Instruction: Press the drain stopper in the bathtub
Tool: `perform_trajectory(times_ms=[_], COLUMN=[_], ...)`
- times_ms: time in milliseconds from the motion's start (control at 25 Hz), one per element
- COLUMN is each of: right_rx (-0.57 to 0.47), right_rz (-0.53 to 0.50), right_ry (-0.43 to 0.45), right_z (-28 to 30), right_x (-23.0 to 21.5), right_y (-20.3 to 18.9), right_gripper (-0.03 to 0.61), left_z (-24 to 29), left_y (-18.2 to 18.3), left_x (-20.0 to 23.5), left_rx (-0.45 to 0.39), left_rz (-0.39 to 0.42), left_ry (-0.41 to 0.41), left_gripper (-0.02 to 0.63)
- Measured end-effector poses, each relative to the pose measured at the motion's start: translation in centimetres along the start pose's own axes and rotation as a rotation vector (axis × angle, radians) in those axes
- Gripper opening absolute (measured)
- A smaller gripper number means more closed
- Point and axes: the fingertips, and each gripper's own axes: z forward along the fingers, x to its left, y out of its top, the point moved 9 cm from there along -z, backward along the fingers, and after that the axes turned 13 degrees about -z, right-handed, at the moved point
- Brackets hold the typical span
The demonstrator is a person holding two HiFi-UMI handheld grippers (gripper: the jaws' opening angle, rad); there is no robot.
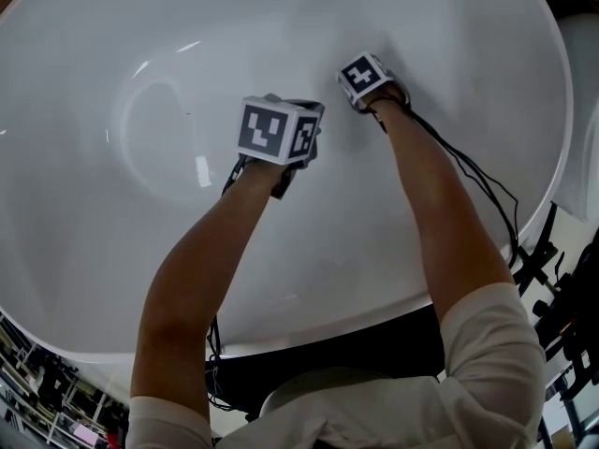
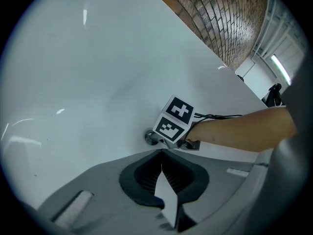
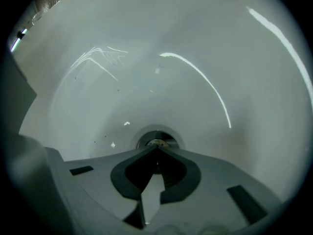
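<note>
In the head view the drain stopper is hidden under the two marker cubes, so we read it from the gripper views. In the right gripper view only its far half shows above the jaw tips: drain stopper (image 3: 155,141), a round metal disc set in a dark ring on the floor of the white bathtub (image 1: 112,64). Being round, it has no long axis; its face looks up towards the camera. The right gripper (image 3: 157,150) has its jaws drawn together with nothing between them, tip over the stopper's near edge; contact we cannot judge. The left gripper (image 2: 161,153) is also closed and empty, held off to the side and aimed at the right one. Black cables (image 1: 477,171) trail along the right forearm. A brick wall (image 2: 220,18) stands beyond the tub rim.
</note>
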Motion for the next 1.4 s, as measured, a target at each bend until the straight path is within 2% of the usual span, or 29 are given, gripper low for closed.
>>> perform_trajectory(times_ms=[200,440,800,1400], right_rx=[-0.004,0.003,-0.044,-0.133], right_rz=[-0.023,-0.064,-0.027,-0.056], right_ry=[0.012,-0.026,-0.029,-0.123], right_z=[-1.4,-1.9,-5.0,-12.4], right_x=[-0.3,0.4,1.1,0.9], right_y=[-0.2,-0.9,0.9,1.9], right_gripper=[0.018,0.015,0.017,0.018], left_z=[-0.6,-2.1,-5.2,-9.7], left_y=[0.1,0.1,0.9,0.5], left_x=[-0.6,-2.1,-2.1,-4.4], left_rx=[-0.013,-0.046,-0.106,-0.237], left_rz=[0.003,0.022,0.023,-0.009], left_ry=[0.009,0.006,0.026,0.010], left_gripper=[0.008,0.008,0.008,0.008])
